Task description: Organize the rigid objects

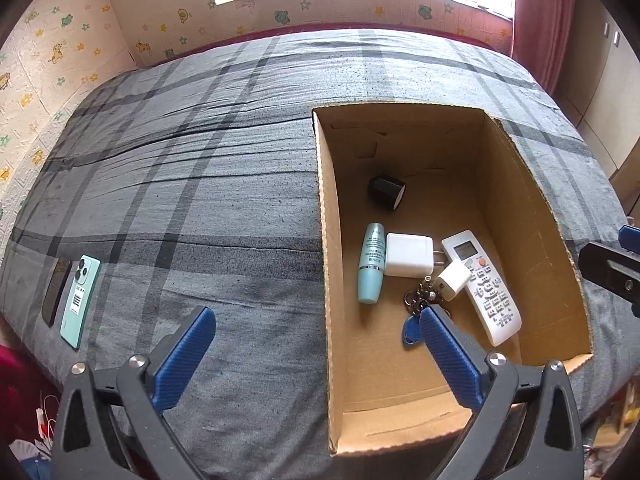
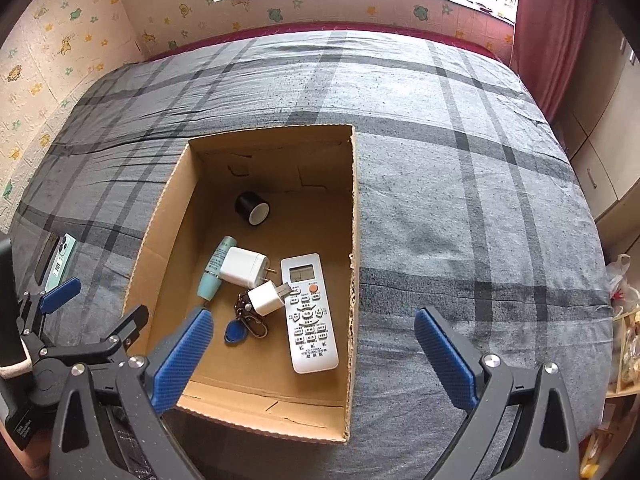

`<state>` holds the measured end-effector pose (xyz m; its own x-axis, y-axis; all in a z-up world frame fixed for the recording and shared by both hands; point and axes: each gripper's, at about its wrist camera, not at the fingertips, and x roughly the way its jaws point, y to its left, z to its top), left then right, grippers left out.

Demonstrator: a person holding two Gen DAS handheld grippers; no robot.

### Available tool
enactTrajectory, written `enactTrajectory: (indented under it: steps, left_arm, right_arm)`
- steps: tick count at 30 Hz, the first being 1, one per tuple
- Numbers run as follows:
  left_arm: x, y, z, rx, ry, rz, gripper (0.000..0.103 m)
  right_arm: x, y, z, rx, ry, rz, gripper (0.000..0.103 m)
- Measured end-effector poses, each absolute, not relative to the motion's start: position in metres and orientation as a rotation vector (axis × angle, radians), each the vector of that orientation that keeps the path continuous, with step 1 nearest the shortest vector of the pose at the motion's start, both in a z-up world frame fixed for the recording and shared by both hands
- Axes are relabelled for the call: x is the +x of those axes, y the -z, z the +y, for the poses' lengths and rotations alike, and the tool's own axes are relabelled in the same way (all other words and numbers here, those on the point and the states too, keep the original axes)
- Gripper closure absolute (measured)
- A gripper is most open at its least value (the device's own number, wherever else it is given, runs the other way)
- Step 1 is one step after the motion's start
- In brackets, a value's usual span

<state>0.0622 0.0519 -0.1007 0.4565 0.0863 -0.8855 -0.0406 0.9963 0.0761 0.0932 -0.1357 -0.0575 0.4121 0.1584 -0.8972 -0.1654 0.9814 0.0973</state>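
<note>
An open cardboard box (image 1: 330,264) (image 2: 160,240) sits on the plaid bed. Inside it lie a white remote (image 1: 486,288) (image 2: 310,316), a large white charger (image 1: 408,255) (image 2: 243,266), a small white charger (image 1: 453,279) (image 2: 266,298), a teal tube (image 1: 371,264) (image 2: 214,276), a black tape roll (image 1: 386,192) (image 2: 253,207) and keys with a blue fob (image 1: 414,316) (image 2: 240,324). My left gripper (image 1: 316,316) hangs open and empty over the box's left wall. My right gripper (image 2: 314,316) is open and empty, straddling the box's right wall.
A teal phone (image 1: 80,300) (image 2: 60,258) and a dark phone (image 1: 56,290) (image 2: 45,258) lie side by side at the bed's left edge. The patterned wall and window are beyond the bed, a red curtain (image 1: 540,20) at the right. Clutter lies on the floor below.
</note>
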Motion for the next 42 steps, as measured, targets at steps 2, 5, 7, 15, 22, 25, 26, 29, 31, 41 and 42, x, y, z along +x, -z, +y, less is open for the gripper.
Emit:
enactTrajectory:
  steps: [2, 5, 7, 15, 22, 25, 26, 29, 31, 41, 42]
  left_arm:
    - [0.055, 0.093, 0.049, 0.068, -0.087, 1.088, 0.0]
    - [0.045, 0.081, 0.043, 0.087, -0.097, 1.068, 0.0]
    - [0.038, 0.074, 0.039, 0.093, -0.098, 1.062, 0.0]
    - [0.017, 0.046, 0.024, 0.083, -0.074, 1.03, 0.0]
    - [0.002, 0.035, 0.012, 0.08, -0.06, 1.004, 0.0]
    - [-0.002, 0.031, 0.007, 0.098, -0.058, 0.989, 0.0]
    - [-0.003, 0.03, 0.005, 0.097, -0.053, 0.989, 0.0]
    - [-0.005, 0.029, 0.001, 0.105, -0.034, 0.988, 0.0]
    - [-0.006, 0.028, -0.001, 0.115, -0.034, 0.983, 0.0]
    - [-0.009, 0.027, -0.004, 0.113, -0.019, 0.982, 0.0]
    - [-0.009, 0.027, -0.004, 0.114, -0.018, 0.981, 0.0]
  right_arm:
    - [0.087, 0.052, -0.138, -0.005, -0.203, 1.123, 0.0]
    - [0.079, 0.042, -0.142, -0.001, -0.193, 1.114, 0.0]
    - [0.075, 0.037, -0.145, 0.003, -0.191, 1.108, 0.0]
    - [0.052, 0.018, -0.155, -0.003, -0.17, 1.068, 0.0]
    - [0.033, 0.006, -0.163, 0.009, -0.162, 1.035, 0.0]
    - [0.027, 0.004, -0.163, -0.01, -0.155, 1.029, 0.0]
    - [0.026, 0.004, -0.162, -0.013, -0.156, 1.028, 0.0]
    - [0.022, 0.005, -0.162, -0.011, -0.161, 1.03, 0.0]
    - [0.02, 0.007, -0.162, -0.014, -0.164, 1.035, 0.0]
    - [0.017, 0.007, -0.16, -0.024, -0.158, 1.033, 0.0]
    - [0.018, 0.007, -0.16, -0.023, -0.159, 1.034, 0.0]
